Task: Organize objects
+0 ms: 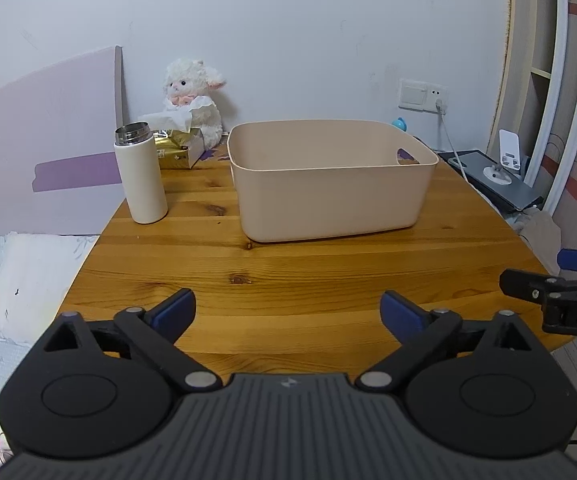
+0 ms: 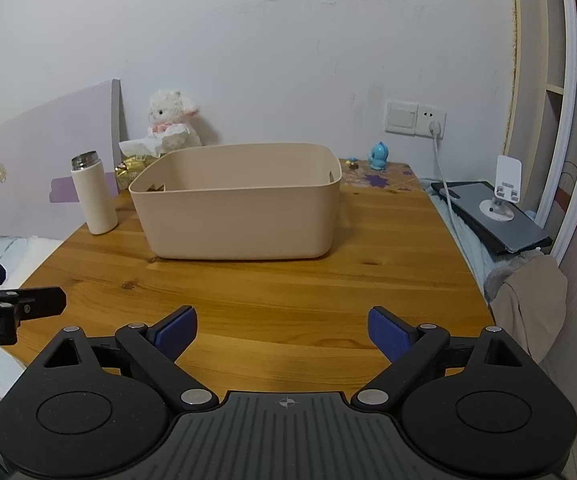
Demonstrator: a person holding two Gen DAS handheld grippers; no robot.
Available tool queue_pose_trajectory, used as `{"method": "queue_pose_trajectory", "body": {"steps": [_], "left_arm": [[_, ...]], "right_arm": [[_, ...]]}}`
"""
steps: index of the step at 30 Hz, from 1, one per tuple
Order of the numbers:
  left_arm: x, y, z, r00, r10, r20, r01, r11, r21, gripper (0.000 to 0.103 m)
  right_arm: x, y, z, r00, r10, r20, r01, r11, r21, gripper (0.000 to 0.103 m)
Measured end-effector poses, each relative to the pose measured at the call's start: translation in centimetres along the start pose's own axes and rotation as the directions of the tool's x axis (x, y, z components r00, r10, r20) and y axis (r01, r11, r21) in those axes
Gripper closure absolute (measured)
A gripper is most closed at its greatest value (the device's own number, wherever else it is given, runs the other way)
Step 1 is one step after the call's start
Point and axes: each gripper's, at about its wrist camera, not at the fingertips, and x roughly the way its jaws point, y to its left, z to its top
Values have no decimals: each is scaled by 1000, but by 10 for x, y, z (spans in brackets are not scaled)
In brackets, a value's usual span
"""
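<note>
A beige plastic bin (image 1: 328,200) (image 2: 240,216) stands on the wooden table (image 1: 288,280) (image 2: 288,280), its inside hidden from both views. Left of it is a white flask (image 1: 141,176) (image 2: 93,196) with a steel top. Behind sit a gold tissue box (image 1: 180,148) (image 2: 132,168) and a white plush lamb (image 1: 196,96) (image 2: 172,120). A small blue figure (image 2: 378,156) stands at the back right. My left gripper (image 1: 288,312) hovers open over the near table edge with nothing between its fingers. Beside it, my right gripper (image 2: 282,330) is open and empty too.
A white wall with a switch and socket (image 2: 414,118) backs the table. A dark tablet with a white phone stand (image 2: 500,200) lies off the right edge. A bed with pale bedding (image 1: 16,288) lies left. Bare wood stretches between the grippers and the bin.
</note>
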Motion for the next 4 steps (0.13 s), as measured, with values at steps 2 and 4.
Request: {"method": "queue_pose_trajectory", "body": {"steps": [2, 4], "left_arm": [[4, 2, 1, 1000, -1, -2, 1, 1000, -7, 4], [9, 4, 1, 1000, -1, -10, 1, 1000, -14, 4]], "right_arm": [[4, 0, 0, 1000, 2, -9, -2, 1000, -1, 9], [10, 0, 0, 1000, 3, -17, -3, 1000, -1, 9]]}}
